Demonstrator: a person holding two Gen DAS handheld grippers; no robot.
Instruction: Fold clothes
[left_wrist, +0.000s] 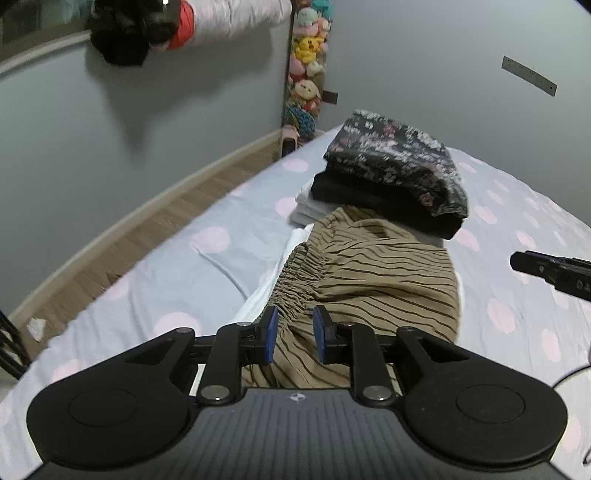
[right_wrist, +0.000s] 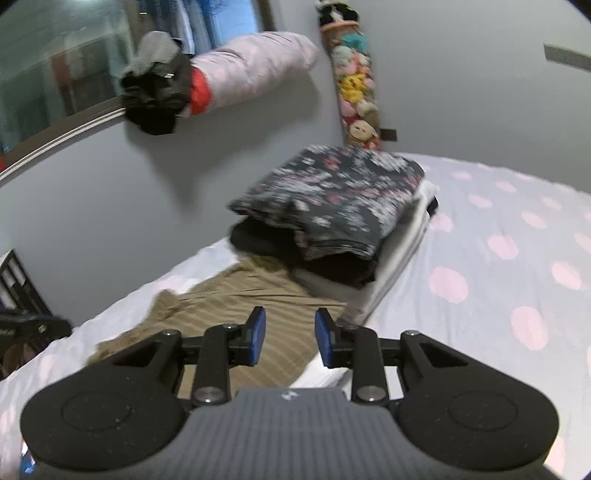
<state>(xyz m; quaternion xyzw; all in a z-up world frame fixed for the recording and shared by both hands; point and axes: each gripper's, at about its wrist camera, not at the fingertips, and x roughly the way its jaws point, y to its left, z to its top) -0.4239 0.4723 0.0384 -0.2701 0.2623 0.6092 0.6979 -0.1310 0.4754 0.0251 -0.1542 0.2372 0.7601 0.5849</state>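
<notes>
Both my left gripper (left_wrist: 294, 334) and right gripper (right_wrist: 289, 336) hover, fingers apart and empty, above the folded striped garment (left_wrist: 369, 273) at frame centre; next, regrasp it for stacking.

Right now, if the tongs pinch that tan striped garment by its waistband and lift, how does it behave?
The tan striped garment is probably floppy: it lies rumpled on the bed. Its gathered waistband looks thicker, so likely a firmer pinch point. Lifting may drag against the folded stack its far edge touches.
</notes>
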